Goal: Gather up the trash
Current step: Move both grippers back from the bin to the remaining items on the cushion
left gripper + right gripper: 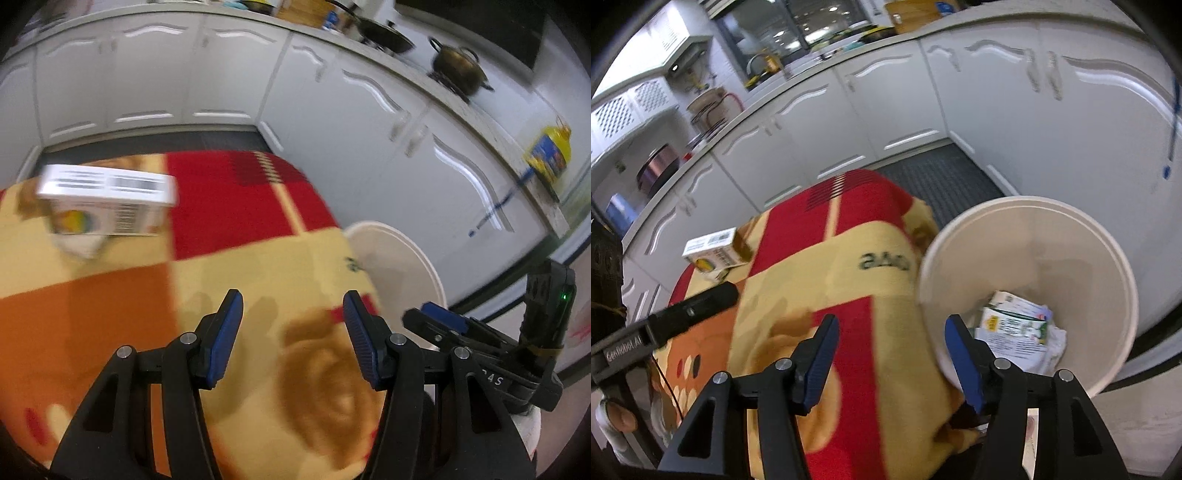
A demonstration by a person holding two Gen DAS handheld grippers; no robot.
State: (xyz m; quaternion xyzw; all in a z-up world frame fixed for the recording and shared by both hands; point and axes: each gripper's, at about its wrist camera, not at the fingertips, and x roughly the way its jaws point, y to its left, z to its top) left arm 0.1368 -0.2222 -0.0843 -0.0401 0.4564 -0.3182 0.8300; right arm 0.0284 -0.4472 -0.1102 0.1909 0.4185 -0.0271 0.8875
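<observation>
A white carton box (107, 201) lies at the far left of a table covered with a red, yellow and orange blanket (236, 266); it also shows in the right wrist view (714, 253). A white bin (1027, 266) stands by the table's right edge and holds crumpled paper and cartons (1015, 328); its rim shows in the left wrist view (399, 254). My left gripper (293, 336) is open and empty above the blanket. My right gripper (892, 354) is open and empty, over the blanket's edge beside the bin. The right gripper also shows in the left wrist view (443, 321).
White kitchen cabinets (332, 92) run behind the table, with pots (458, 66) and a yellow bottle (550, 151) on the counter. A dark floor mat (938, 177) lies beyond the table. The left gripper's arm (665, 325) shows at the left.
</observation>
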